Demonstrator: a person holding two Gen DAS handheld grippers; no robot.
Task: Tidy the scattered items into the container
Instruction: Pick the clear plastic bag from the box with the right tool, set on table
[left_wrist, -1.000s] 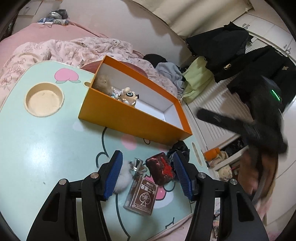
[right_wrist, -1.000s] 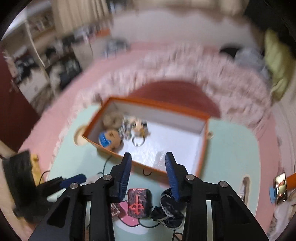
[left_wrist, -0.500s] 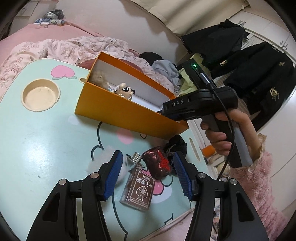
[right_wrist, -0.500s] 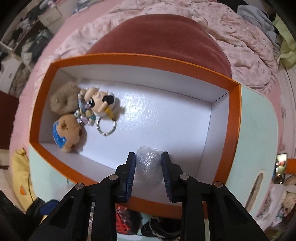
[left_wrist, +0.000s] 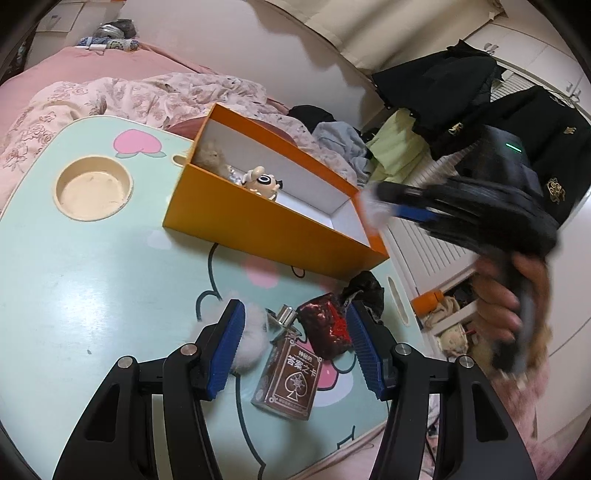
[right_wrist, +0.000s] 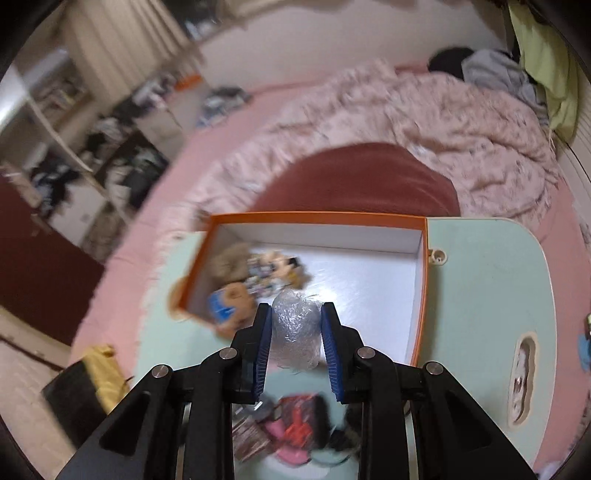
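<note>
While I am holding the crinkled plastic wad (right_wrist: 295, 328) in my right tool (right_wrist: 296, 345), clamped across its middle, I am judging it very light, soft and springy, so the pads are only needing a gentle squeeze; it looks slippery enough to creep out if I ease off. It is hanging over the near edge of the orange box (right_wrist: 424, 280), above the white floor, with the plush toys (right_wrist: 236, 280) lying to its left. The wad is roughly egg-shaped, its longer axis running along my tool's fingers, toward the box's far wall. My left tool (left_wrist: 293, 345) is hovering with its pads apart and empty over the card deck (left_wrist: 291, 376) and dark red pouch (left_wrist: 327, 328) on the table (left_wrist: 92, 280).
</note>
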